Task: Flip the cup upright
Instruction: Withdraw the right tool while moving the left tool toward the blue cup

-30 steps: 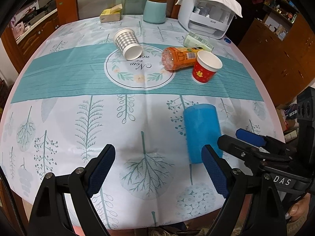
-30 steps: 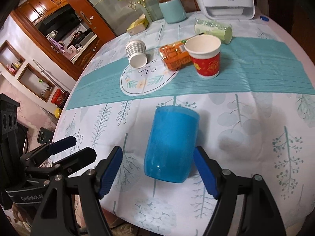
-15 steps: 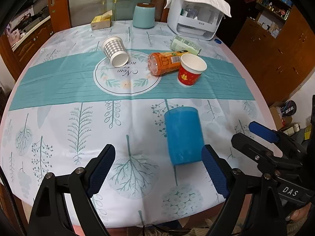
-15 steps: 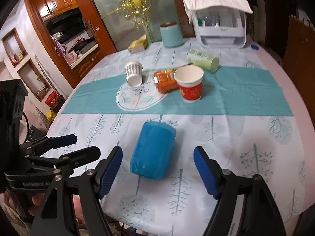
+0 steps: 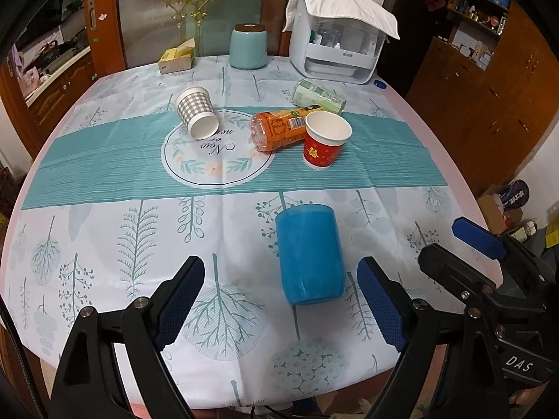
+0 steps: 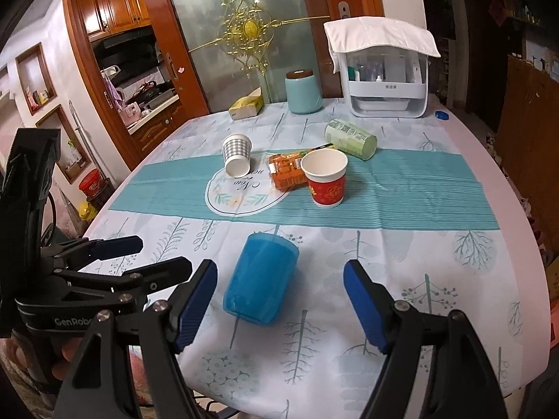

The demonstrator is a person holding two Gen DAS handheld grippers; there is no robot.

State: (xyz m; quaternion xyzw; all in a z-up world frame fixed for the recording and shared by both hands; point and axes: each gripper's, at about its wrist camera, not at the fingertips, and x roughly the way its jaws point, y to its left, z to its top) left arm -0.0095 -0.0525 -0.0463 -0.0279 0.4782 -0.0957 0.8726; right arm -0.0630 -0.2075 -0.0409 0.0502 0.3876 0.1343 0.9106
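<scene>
Blue cup (image 5: 309, 255): on its side, near table edge
left gripper (image 5: 279, 300): jaws apart, empty
right gripper (image 6: 279, 300): jaws apart, empty

Frosted glass door (image 6: 244, 35) in wooden frame; wooden cabinets (image 5: 489, 80) beside.

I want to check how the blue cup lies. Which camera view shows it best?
The right wrist view: the blue cup lies on its side, its body clear between the open tongs, apart from both. The left wrist view also shows the whole cup, but nearer the picture's lower part, close to one pad.
</scene>
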